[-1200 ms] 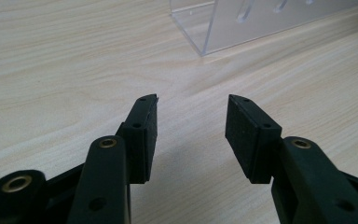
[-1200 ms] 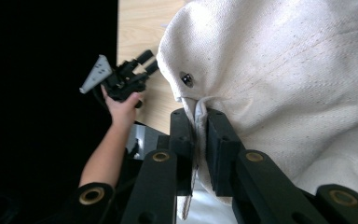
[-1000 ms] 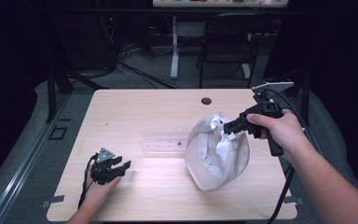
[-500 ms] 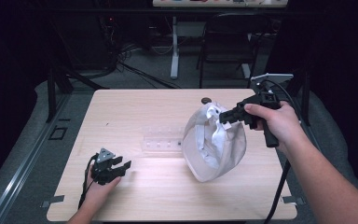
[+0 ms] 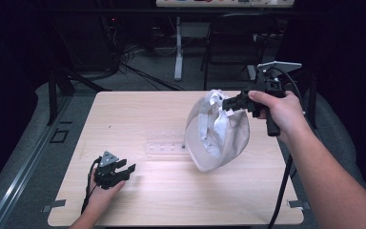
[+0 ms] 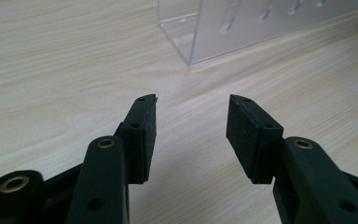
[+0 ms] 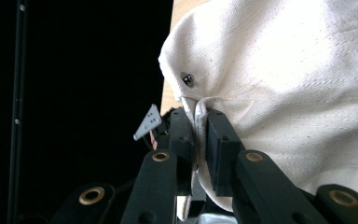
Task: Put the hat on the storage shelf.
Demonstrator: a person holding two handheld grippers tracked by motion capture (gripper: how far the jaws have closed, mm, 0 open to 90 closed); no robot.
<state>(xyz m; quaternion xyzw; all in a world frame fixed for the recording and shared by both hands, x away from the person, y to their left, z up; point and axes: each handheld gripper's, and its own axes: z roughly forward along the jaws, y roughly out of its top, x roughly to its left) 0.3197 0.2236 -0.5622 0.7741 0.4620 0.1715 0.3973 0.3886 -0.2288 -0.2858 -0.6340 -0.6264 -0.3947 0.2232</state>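
Observation:
A white cloth cap (image 5: 217,136) hangs above the right half of the wooden table (image 5: 171,200), its opening turned to the left. My right gripper (image 5: 228,102) is shut on a fold of the cap's fabric near the top. In the right gripper view both pads pinch that fold just below a small metal eyelet on the cap (image 7: 284,84), with the right gripper (image 7: 200,126) pointing along it. My left gripper (image 5: 126,171) rests low at the table's front left, open, with nothing between its pads (image 6: 242,135). It points toward a clear plastic rack (image 6: 242,28).
The clear plastic rack (image 5: 164,145) lies on the table's middle, just left of the hanging cap. Behind the table stand a dark chair (image 5: 238,43) and a white post (image 5: 178,47), with cables on the floor. Bare wood lies in front of the rack.
My right gripper has risen and moved toward the far right with the cap, which now hangs higher off the table. The left gripper has stayed put.

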